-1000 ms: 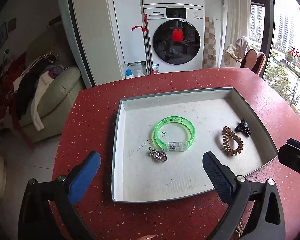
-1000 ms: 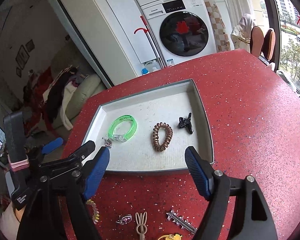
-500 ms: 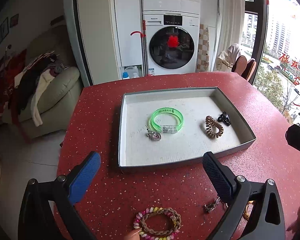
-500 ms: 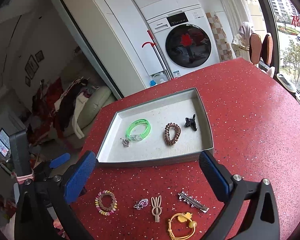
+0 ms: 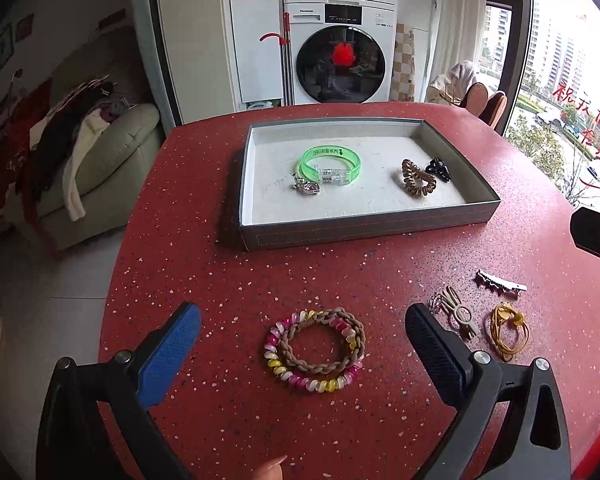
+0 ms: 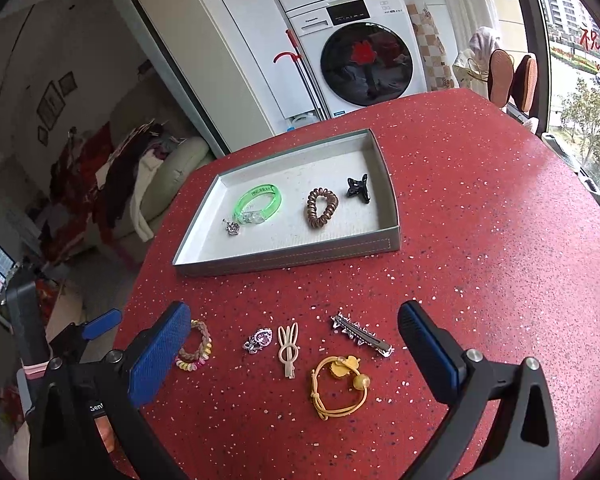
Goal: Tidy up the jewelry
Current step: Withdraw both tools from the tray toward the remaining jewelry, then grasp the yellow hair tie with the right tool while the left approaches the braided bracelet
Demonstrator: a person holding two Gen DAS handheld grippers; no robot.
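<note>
A grey tray (image 5: 364,226) (image 6: 288,258) on the red table holds a green bangle (image 5: 330,164) (image 6: 259,204), a silver charm (image 5: 307,187), a brown coil hair tie (image 5: 418,178) (image 6: 322,208) and a black claw clip (image 5: 438,170) (image 6: 358,189). Near the front edge lie a pink-yellow coil tie with a braided band (image 5: 315,350) (image 6: 196,347), a silver brooch (image 6: 257,340), a beige clip (image 6: 288,349), a yellow elastic (image 6: 340,384) and a spiked silver clip (image 6: 360,334). My left gripper (image 5: 302,342) is open around the coil tie, above it. My right gripper (image 6: 294,338) is open over the loose pieces.
A washing machine (image 5: 340,52) and white cabinets stand beyond the table. A sofa piled with clothes (image 5: 80,148) is at the left, windows at the right. A person's fingertip (image 5: 274,472) shows at the bottom edge of the left wrist view.
Both grippers have drawn back from the tray toward the table's front edge, bringing the loose jewelry into view. The right gripper's jaws have widened.
</note>
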